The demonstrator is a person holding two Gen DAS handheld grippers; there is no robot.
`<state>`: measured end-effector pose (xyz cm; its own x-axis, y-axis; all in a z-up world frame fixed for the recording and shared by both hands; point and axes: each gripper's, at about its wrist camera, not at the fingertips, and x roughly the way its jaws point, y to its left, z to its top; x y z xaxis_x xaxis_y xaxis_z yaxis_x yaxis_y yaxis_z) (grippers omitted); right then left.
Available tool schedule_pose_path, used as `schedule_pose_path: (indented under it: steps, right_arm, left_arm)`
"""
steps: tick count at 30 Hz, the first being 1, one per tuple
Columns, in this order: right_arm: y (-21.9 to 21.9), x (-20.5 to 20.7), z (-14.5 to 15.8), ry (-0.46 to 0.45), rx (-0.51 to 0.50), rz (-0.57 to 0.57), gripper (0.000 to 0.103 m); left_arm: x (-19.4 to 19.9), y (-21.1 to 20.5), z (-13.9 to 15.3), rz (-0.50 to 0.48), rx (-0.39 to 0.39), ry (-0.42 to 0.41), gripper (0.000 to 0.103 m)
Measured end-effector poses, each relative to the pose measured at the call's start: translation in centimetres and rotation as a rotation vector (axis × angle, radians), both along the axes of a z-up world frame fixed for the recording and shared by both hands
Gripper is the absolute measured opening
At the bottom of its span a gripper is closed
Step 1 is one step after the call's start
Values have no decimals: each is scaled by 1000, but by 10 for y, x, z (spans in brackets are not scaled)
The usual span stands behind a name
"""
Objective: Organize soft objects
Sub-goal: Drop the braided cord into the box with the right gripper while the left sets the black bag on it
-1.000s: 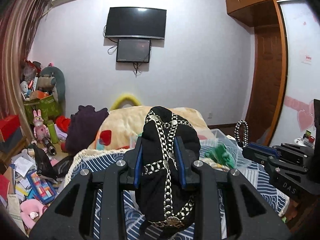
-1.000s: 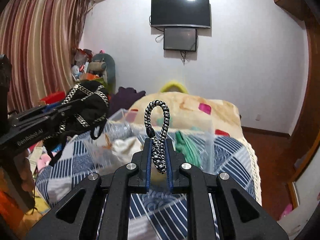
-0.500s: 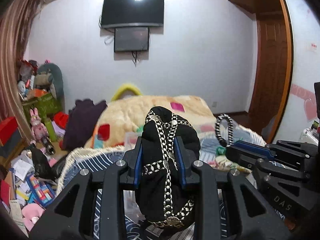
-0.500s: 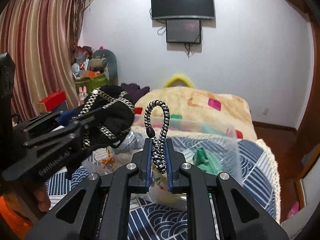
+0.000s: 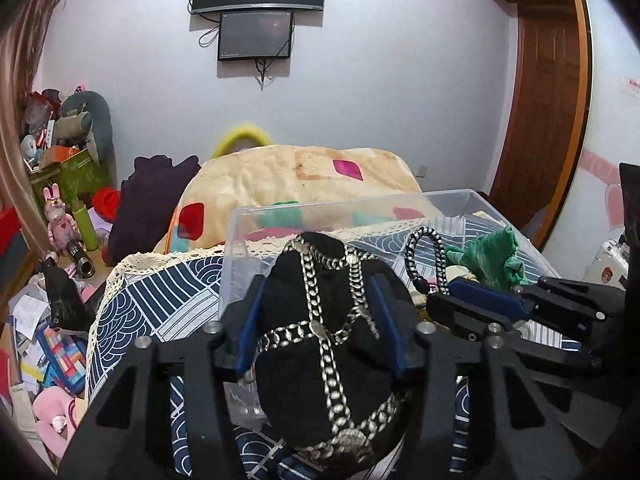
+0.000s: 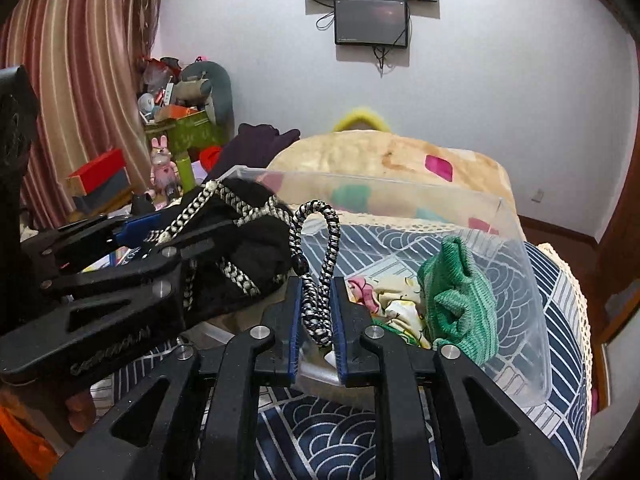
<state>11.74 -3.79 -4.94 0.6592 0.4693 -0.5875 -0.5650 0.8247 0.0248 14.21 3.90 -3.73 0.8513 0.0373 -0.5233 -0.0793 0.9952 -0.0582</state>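
My left gripper (image 5: 320,320) is shut on a black fabric bundle with silver chain trim (image 5: 324,364), held at the near left edge of a clear plastic bin (image 5: 440,196). The bundle also shows in the right wrist view (image 6: 248,248). My right gripper (image 6: 318,316) is shut on a black-and-white braided cord loop (image 6: 316,264), held over the bin's near rim (image 6: 516,248). The cord also shows in the left wrist view (image 5: 426,256). Inside the bin lie a green knitted item (image 6: 456,300) and a pale printed cloth (image 6: 396,304).
The bin stands on a bed with a blue-and-white patterned cover (image 6: 328,432) and a beige blanket (image 5: 296,176). A dark purple cushion (image 5: 152,200) leans at the bed's left. The floor at left holds toys, boxes and papers (image 5: 48,320). A wooden door (image 5: 548,112) is at right.
Both grippers have moved forward and down toward the bin, which now looms larger and closer. Both still hold their items.
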Motion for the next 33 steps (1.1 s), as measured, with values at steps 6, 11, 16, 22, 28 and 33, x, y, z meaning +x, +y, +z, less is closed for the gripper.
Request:
schedule_pose_path:
  steps: [6, 11, 16, 22, 28, 33]
  right_arm:
    - [-11, -3, 7, -4, 16, -6, 32]
    - [-22, -14, 19, -43, 37, -10, 34]
    - [-35, -32, 37, -109, 60, -18, 34]
    - [-53, -53, 61, -179, 111, -26, 34]
    - [-64, -73, 73, -229, 147, -27, 36]
    - [-70, -84, 71, -276, 158, -62, 66]
  left_arm:
    - [-12, 3, 8, -5, -21, -14, 61]
    - [-34, 0, 23, -16, -14, -63, 61]
    - [-61, -3, 41, -29, -19, -126, 61]
    - [-90, -9, 57, -40, -26, -194, 62]
    - [-113, -21, 64, -50, -15, -256, 75]
    - [-122, -30, 65, -47, 4, -277, 88]
